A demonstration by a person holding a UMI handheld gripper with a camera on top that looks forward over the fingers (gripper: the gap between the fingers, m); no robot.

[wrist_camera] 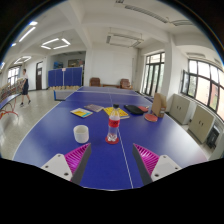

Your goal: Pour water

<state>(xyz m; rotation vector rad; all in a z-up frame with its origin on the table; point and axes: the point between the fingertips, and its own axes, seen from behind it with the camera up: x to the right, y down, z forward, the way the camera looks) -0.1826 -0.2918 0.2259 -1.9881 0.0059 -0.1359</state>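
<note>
- Clear bottle (113, 122) with a red label, upright on the blue table (60, 140), ahead of the fingers and roughly in line with the gap between them, well beyond the fingertips.
- White cup (81, 133) upright on the same table, left of the bottle and a little nearer, apart from it.
- Gripper (111, 155) open wide, nothing held; magenta pads (77, 156) facing each other at left and right across a bare stretch of blue surface with a white line running away down its middle.
- Farther along the table, behind the bottle: a yellow flat item (82, 113) to the left, an orange one (113, 111) near the middle, a dark flat object (135, 109) to the right, and a reddish-orange shape (155, 106) at the far right edge; too small to identify further.
- Beyond the table, a large bright room: windows (205, 80) along the right wall, ceiling lights (52, 44) overhead, blue partitions (66, 77) far left, an air conditioner (124, 41) high on the far wall.
</note>
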